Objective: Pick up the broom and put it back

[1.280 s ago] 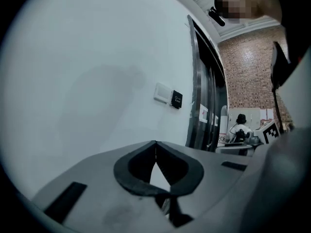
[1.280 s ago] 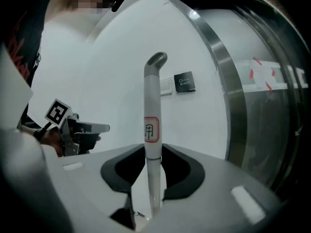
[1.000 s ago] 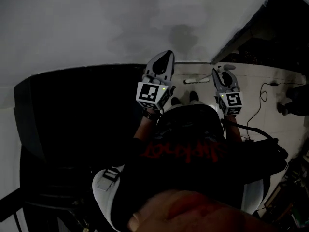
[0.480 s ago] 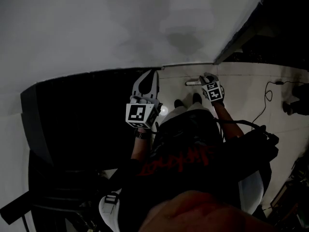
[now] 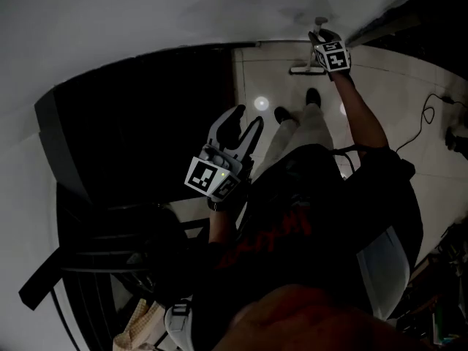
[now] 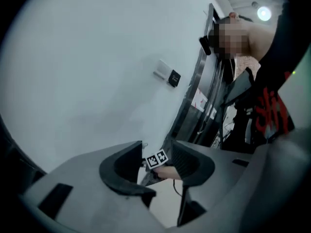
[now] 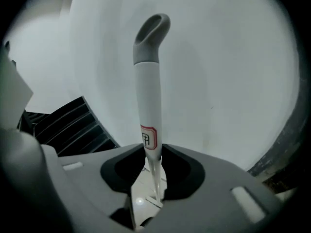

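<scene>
Right gripper view: the broom [image 7: 147, 101] is gripped upright at centre by the right gripper [image 7: 154, 171], before a white wall [image 7: 228, 81]. The left gripper [image 6: 158, 163] is being opened, empty. Put-back seems underway; propping and release are required next.

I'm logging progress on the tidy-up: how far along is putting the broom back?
Done: the broom is picked up, clamped in the right claw. In hand: it is held in front of the white wall. The left claw is opening, with nothing between its jaws. Left: set the broom in place and let go.
</scene>
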Tool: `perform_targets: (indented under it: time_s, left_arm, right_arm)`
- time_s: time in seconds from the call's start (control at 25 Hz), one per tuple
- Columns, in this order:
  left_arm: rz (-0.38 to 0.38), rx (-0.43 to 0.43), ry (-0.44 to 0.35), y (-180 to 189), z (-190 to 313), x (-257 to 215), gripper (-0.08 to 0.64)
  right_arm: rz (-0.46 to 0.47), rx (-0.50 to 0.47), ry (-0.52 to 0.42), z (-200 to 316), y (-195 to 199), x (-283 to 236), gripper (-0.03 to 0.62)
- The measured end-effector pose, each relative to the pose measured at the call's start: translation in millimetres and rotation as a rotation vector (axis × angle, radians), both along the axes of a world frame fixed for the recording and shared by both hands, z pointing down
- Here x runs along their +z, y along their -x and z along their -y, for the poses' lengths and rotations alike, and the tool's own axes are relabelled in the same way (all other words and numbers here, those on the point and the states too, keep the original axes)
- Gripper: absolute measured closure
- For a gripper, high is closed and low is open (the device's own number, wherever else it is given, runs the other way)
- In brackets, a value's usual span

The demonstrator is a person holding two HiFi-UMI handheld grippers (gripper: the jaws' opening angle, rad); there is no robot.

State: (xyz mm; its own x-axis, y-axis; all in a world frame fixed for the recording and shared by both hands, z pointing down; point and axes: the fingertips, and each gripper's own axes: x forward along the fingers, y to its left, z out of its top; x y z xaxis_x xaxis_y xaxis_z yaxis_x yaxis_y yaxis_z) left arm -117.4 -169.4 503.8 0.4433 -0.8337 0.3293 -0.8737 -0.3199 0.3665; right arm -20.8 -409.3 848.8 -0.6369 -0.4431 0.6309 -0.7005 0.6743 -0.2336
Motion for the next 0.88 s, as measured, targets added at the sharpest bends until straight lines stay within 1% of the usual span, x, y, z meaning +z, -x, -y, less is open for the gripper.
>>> perform_targets:
  time_s: [0.08, 0.16, 0.2, 0.24, 0.28, 0.36, 0.44, 0.52, 0.6, 0.64, 0.68, 0.76, 0.84, 0.88]
  left_arm:
    - [0.075, 0.001, 0.027, 0, -11, 11, 0.452]
    - [0.107, -0.005, 0.029, 0, -23, 13, 0.462]
    - [0.12, -0.001, 0.022, -1, -27, 12, 0.462]
    - [0.14, 0.012, 0.008, -4, -31, 10, 0.462]
    - [0.168, 0.031, -0.016, -8, -35, 6, 0.462]
    - [0.218, 0.075, -0.074, -19, -53, -6, 0.462]
    - [0.225, 0.099, -0.121, -27, -82, -16, 0.462]
    - [0.186, 0.095, -0.141, -30, -116, -20, 0.463]
    - [0.145, 0.092, -0.194, -31, -150, -22, 0.467]
    - [0.132, 0.098, -0.219, -29, -169, -23, 0.486]
    - [0.12, 0.106, -0.231, -26, -191, -24, 0.555]
    - [0.101, 0.122, -0.243, -16, -235, -24, 0.555]
    - [0.097, 0.13, -0.26, -11, -270, -24, 0.555]
    - [0.096, 0.135, -0.262, -12, -282, -23, 0.555]
  right_arm:
    - [-0.036, 0.036, 0.014, 16, -1, 2, 0.486]
    - [-0.048, 0.079, 0.046, 12, -4, 3, 0.483]
    - [-0.036, 0.105, 0.064, 6, -8, 1, 0.485]
    - [-0.014, 0.132, 0.08, 0, -13, -2, 0.473]
    - [0.015, 0.158, 0.096, -9, -20, -7, 0.446]
    - [0.069, 0.204, 0.114, -40, -38, -23, 0.449]
    - [0.124, 0.236, 0.102, -92, -51, -46, 0.483]
    - [0.187, 0.256, 0.053, -157, -60, -79, 0.536]
    - [0.259, 0.255, -0.013, -228, -63, -121, 0.591]
    - [0.3, 0.243, -0.036, -267, -60, -143, 0.592]
    - [0.343, 0.224, -0.052, -307, -53, -164, 0.592]
    - [0.406, 0.169, -0.09, -383, -30, -207, 0.592]
    - [0.424, 0.12, -0.151, -440, -13, -249, 0.592]
    - [0.427, 0.11, -0.183, -460, -10, -269, 0.592]
